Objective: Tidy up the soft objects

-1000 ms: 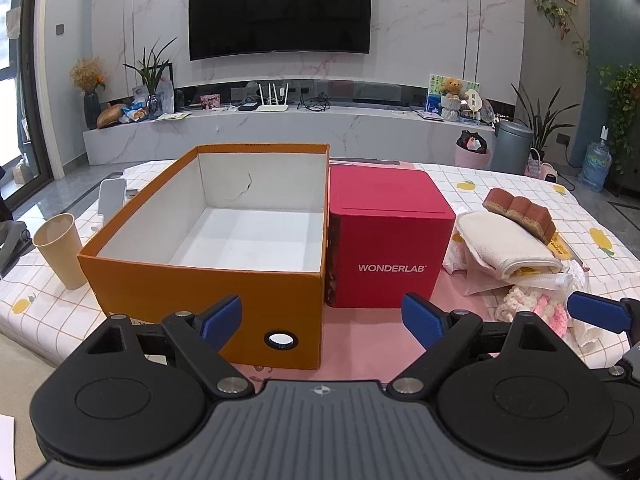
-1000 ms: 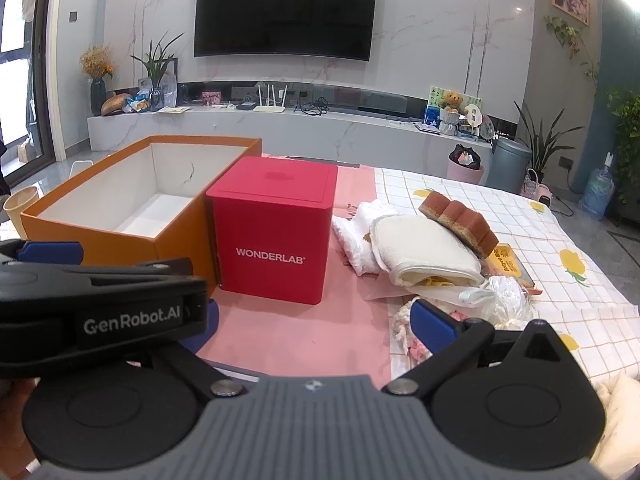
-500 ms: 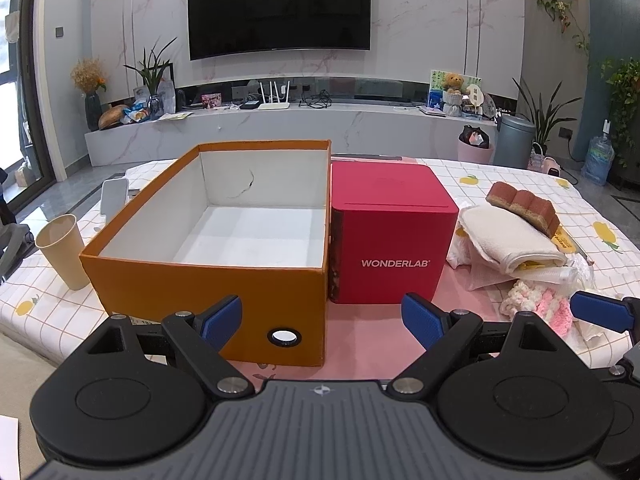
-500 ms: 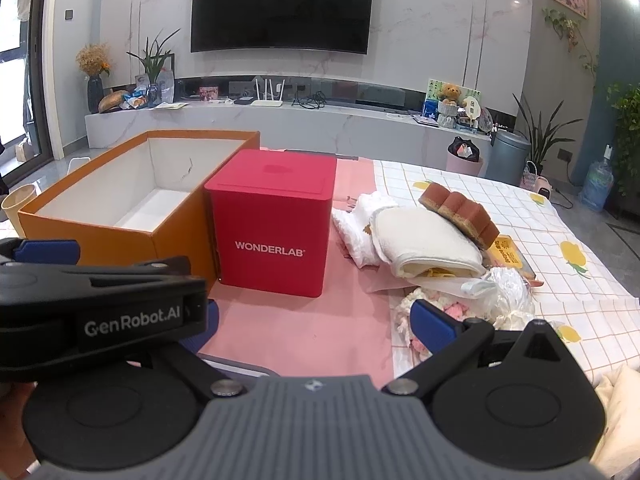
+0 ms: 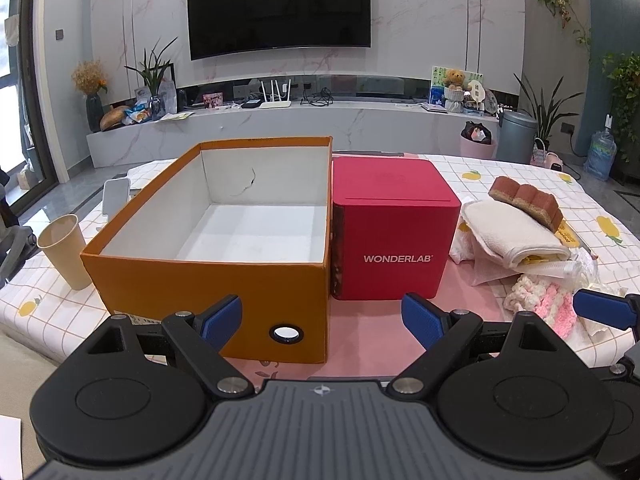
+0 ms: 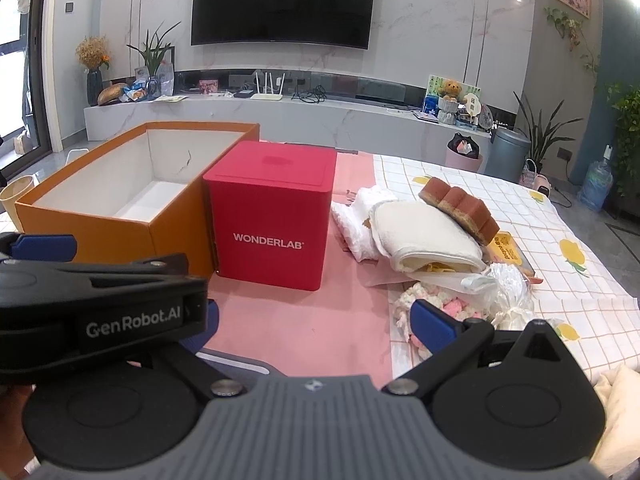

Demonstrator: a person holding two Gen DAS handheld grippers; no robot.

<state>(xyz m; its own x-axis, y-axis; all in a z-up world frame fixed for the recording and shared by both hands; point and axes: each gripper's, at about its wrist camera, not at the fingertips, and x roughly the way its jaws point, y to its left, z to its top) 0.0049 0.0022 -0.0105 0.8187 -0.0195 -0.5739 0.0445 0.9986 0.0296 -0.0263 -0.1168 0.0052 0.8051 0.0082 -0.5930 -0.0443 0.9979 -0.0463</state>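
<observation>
Both tongs, left tongs (image 5: 322,316) and right tongs (image 6: 314,320), gape apart, holding nothing. Grabbing the folded cream towel (image 6: 424,236) could tumble the brown sponge (image 6: 460,206) perched on top (loose pile), missing the open orange cardboard box (image 5: 208,280).

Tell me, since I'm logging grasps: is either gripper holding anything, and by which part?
Nothing is held. The left gripper and right gripper are both open, with only bare mat between their fingers.
</observation>
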